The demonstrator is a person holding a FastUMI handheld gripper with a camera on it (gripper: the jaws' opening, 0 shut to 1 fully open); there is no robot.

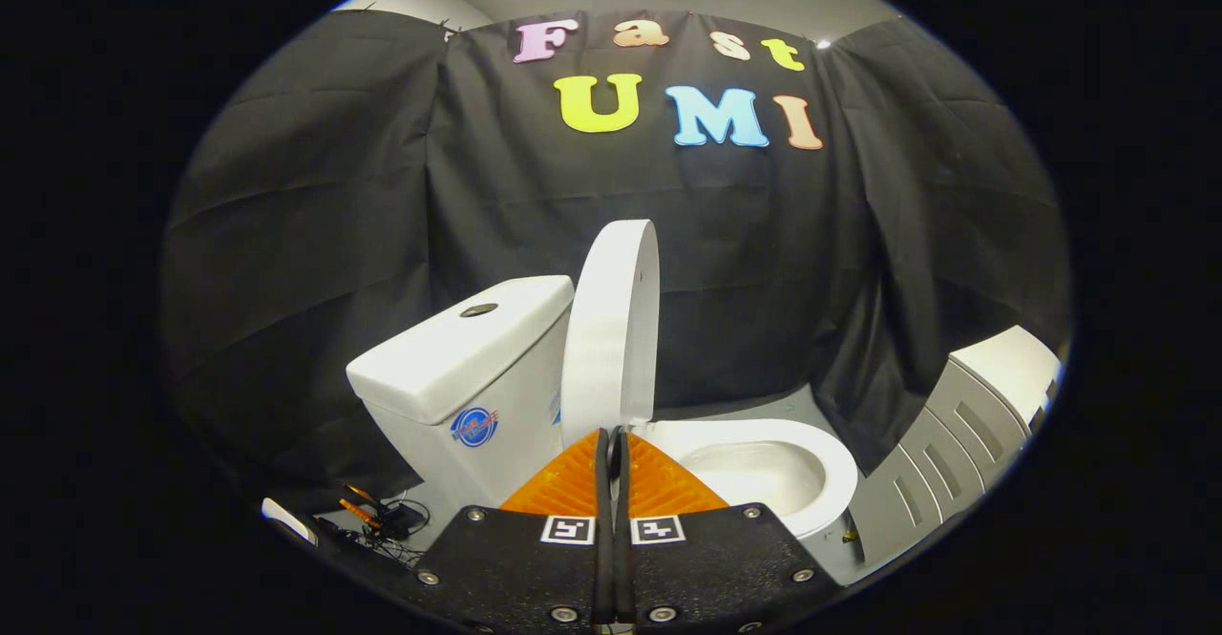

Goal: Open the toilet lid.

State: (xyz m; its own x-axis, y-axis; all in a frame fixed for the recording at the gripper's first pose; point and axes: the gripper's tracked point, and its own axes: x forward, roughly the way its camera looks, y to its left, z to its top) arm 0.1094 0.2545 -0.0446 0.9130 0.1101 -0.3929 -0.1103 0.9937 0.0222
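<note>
A white toilet stands just ahead of my fingers. Its lid (pixel 611 329) is raised upright and leans back against the tank (pixel 468 349), seen edge-on. The seat ring (pixel 821 454) lies down over the open bowl (pixel 754 473), to the right of the lid. My gripper (pixel 612 436) sits just short of the lid's hinge end, its fingers pressed together with nothing between them. The fingertips reach the foot of the lid; I cannot tell whether they touch it.
A grey cabinet with slotted fronts (pixel 955 444) stands to the right of the bowl. Some cables and small tools (pixel 382 520) lie on the floor left of the tank. Black cloth walls close in behind and on both sides.
</note>
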